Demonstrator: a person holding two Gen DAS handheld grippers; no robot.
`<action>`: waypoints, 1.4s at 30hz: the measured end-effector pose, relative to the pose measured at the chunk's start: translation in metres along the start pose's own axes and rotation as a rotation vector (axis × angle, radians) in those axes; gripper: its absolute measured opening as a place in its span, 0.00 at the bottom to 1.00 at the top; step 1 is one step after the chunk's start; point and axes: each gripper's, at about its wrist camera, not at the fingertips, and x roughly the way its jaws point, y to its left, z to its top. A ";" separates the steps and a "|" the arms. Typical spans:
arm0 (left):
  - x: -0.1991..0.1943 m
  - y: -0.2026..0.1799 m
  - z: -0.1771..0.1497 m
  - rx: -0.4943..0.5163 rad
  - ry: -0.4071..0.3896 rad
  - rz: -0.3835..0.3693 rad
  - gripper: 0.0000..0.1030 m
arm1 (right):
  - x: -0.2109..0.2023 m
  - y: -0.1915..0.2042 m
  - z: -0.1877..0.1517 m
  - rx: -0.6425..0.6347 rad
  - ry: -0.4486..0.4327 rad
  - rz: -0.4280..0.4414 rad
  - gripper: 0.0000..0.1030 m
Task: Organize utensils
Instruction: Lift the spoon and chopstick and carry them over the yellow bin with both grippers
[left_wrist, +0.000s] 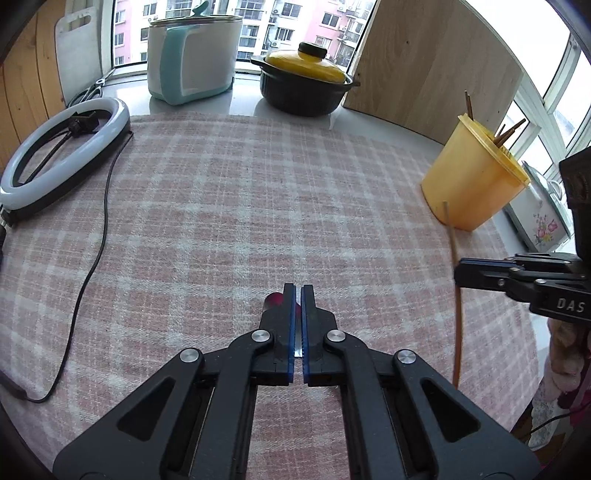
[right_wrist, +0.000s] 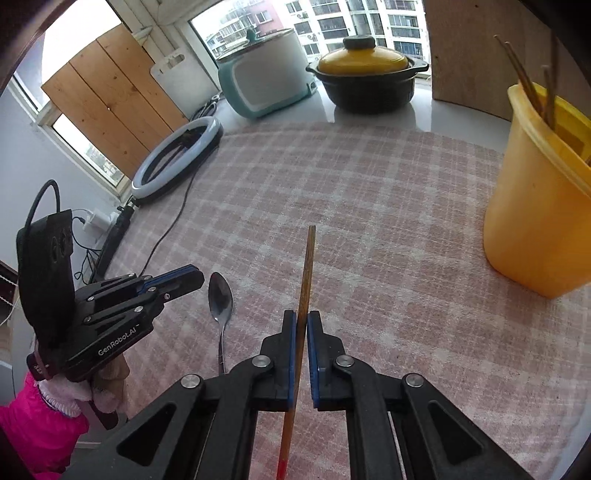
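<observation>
My right gripper (right_wrist: 301, 317) is shut on a brown chopstick (right_wrist: 306, 277) with a red lower end, held just off the pink checked cloth (right_wrist: 369, 221). In the left wrist view the same gripper (left_wrist: 460, 271) pinches the chopstick (left_wrist: 456, 295) at the right. A yellow utensil holder (right_wrist: 535, 206) (left_wrist: 469, 177) with several chopsticks stands to the far right. A metal spoon (right_wrist: 220, 299) lies on the cloth beside my left gripper (right_wrist: 197, 277). The left gripper (left_wrist: 298, 291) is shut; a silvery sliver shows in its gap and a dark red shape sits beside one finger.
A ring light (left_wrist: 62, 147) with its cable (left_wrist: 99, 240) lies at the left of the cloth. Behind stand a white and teal cooker (left_wrist: 192, 55), a black pot with a yellow lid (left_wrist: 303, 81) and a wooden board (left_wrist: 424, 66). A pink sleeve (right_wrist: 37, 424) is at lower left.
</observation>
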 end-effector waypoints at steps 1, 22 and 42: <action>0.002 0.001 -0.001 0.000 0.008 -0.003 0.00 | -0.003 -0.001 -0.002 -0.002 -0.006 -0.004 0.03; 0.035 -0.007 -0.012 0.030 0.043 0.037 0.04 | -0.014 -0.015 -0.024 0.035 -0.017 -0.026 0.03; -0.048 -0.036 0.023 0.019 -0.161 0.000 0.00 | -0.083 -0.032 -0.032 0.046 -0.182 -0.060 0.03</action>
